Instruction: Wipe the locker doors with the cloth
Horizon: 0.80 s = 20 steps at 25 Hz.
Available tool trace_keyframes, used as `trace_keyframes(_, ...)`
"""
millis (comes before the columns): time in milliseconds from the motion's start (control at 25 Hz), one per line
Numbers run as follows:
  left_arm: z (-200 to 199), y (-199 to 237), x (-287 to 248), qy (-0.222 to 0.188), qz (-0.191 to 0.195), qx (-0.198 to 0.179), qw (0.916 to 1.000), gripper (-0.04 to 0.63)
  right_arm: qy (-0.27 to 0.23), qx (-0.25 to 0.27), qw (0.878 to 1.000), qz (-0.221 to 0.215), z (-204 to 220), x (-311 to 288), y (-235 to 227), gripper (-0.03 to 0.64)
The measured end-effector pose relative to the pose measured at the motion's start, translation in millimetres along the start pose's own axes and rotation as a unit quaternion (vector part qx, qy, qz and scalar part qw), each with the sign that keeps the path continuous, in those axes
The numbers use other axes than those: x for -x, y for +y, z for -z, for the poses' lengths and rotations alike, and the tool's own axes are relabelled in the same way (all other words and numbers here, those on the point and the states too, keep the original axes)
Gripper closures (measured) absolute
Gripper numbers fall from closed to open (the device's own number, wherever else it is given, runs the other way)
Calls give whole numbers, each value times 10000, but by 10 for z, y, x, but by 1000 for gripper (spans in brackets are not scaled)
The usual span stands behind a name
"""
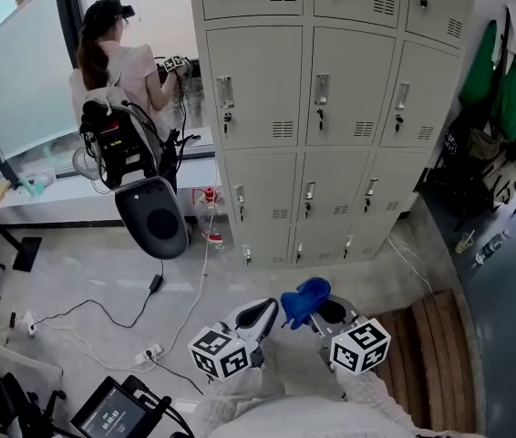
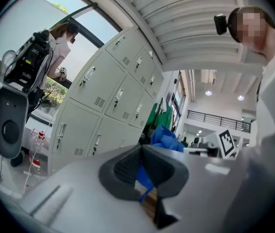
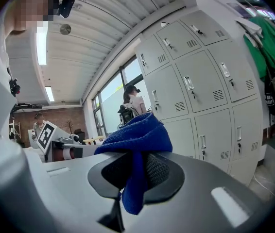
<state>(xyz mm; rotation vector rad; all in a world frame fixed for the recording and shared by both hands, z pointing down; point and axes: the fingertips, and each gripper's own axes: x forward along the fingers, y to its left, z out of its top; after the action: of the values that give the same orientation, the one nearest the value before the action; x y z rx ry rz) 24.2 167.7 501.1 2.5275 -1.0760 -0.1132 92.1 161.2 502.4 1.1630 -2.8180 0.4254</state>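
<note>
Head view, looking steeply down. Two hand-held grippers sit at the near edge of the scene, side by side.

The right gripper (image 1: 320,311) has its jaws closed on a crumpled blue terry cloth (image 1: 304,301). In the right gripper view, the blue terry cloth (image 3: 138,139) bunches over the jaw tips of the right gripper (image 3: 136,171), and a tail of it hangs down between them.

The left gripper (image 1: 260,316) lies just beside the cloth, on its left. In the left gripper view, the jaws of the left gripper (image 2: 141,161) meet at the tips and appear to grip nothing. A sliver of blue shows through the gap below the tips, but it is unclear whether that is the cloth beyond.

The bank of pale grey metal locker doors (image 1: 331,108) stands upright on the far side, straight ahead of both grippers. It is well apart from the cloth, and nothing touches it yet. The bank runs left to right, with three columns in view. Each door has its handle at its left edge and a vent near its lower right corner.

The cloth is in the right gripper, so that gripper would have to travel forward and away to press it flat on a door. The bottom row is probably the closest to reach.

At the far left, a person in a pale top (image 1: 117,85) stands at a window, clear of the lockers.
</note>
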Motion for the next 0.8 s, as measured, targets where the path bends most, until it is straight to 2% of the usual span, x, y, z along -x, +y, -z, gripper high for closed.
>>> trace_keyframes(160,-337,555,-324,18,91,-85,9999,588,-128,-7,9999,52,-240,-598,-252,566)
trace_keyframes(480,-1218,1499,-1045,-26,470,-276,9985,588,-454,50,9987,247,-975,-1741,-809,566)
trace_keyframes(800,-1410,2117,-1421,105,533,-230,9983,589,-407,-20,9982,448,-1122,-2329,-1151,566)
